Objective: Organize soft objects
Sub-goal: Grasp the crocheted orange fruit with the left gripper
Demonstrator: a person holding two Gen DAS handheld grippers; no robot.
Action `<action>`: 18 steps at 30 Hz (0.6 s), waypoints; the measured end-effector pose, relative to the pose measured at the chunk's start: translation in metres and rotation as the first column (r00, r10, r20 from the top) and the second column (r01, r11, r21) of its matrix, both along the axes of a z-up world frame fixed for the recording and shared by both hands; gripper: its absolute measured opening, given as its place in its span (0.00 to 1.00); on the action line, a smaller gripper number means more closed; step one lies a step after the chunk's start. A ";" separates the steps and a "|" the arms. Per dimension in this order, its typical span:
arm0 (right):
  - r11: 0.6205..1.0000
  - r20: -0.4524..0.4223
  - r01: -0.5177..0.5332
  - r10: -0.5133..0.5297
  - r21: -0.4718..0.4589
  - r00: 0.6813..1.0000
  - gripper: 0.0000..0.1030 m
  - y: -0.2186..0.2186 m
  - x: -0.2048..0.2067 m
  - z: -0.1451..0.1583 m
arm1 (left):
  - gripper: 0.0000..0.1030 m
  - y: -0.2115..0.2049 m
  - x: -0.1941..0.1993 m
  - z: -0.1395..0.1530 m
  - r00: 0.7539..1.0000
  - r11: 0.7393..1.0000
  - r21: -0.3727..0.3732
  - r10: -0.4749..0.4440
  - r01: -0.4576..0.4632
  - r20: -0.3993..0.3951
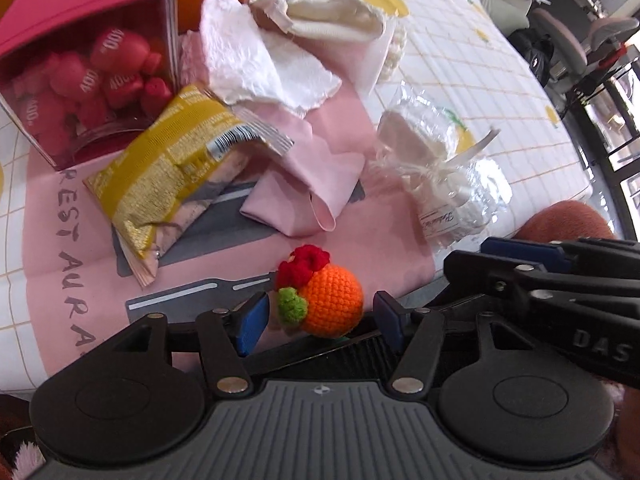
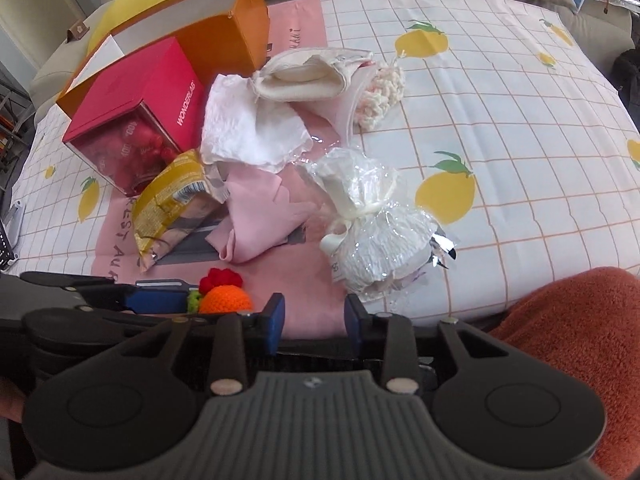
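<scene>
Crochet orange (image 1: 330,300) sits between the blue pads of the left gripper (image 1: 316,320), low at the near edge of the pink mat (image 1: 60,240). The jaws stand wide with a gap on each side of the ball, so nothing is clamped yet. The right gripper (image 2: 314,320) hovers just beside it, jaws partly apart and holding nothing.

Sorting looks barely begun. Beyond the tools lie a yellow snack bag (image 1: 168,176), a folded pink cloth (image 1: 308,188), a cellophane bundle (image 2: 368,216) tied with ribbon, a white tissue (image 1: 248,60), a cream pouch (image 2: 312,74) and a knitted piece (image 2: 382,92), all loose in one heap. The orange box (image 2: 224,28) behind stands open; a red box (image 2: 136,108) lies tipped against it.

The orange is a small, round, tightly stitched ball with a red flower and green leaf on its top left. It should squash a little under the pads.
</scene>
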State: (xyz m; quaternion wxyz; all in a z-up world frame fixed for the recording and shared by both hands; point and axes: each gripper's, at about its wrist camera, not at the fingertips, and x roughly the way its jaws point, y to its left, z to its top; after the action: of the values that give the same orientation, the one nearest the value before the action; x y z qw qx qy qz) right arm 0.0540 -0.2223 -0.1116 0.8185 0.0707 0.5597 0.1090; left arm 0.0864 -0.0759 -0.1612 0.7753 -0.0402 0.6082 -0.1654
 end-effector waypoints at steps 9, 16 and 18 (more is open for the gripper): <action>1.000 -0.001 -0.009 0.009 0.012 1.000 0.34 0.000 0.000 0.000 | 0.50 -0.002 0.001 -0.003 1.000 1.000 -0.009 -0.019 0.019 -0.011; 0.999 0.033 -0.051 0.050 0.017 0.998 0.34 0.006 0.002 0.005 | 0.49 0.016 0.000 0.027 0.998 0.999 -0.040 0.028 -0.026 0.056; 0.996 0.048 -0.085 0.084 0.022 0.995 0.34 0.013 0.005 0.007 | 0.49 0.026 -0.002 0.037 0.995 0.998 -0.025 0.060 -0.058 0.079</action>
State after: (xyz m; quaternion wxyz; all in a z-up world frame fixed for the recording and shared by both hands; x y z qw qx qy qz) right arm 0.0591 -0.2095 -0.1045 0.8250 0.0540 0.5417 0.1519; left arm 0.0846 -0.0497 -0.1237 0.8029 -0.0603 0.5735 -0.1509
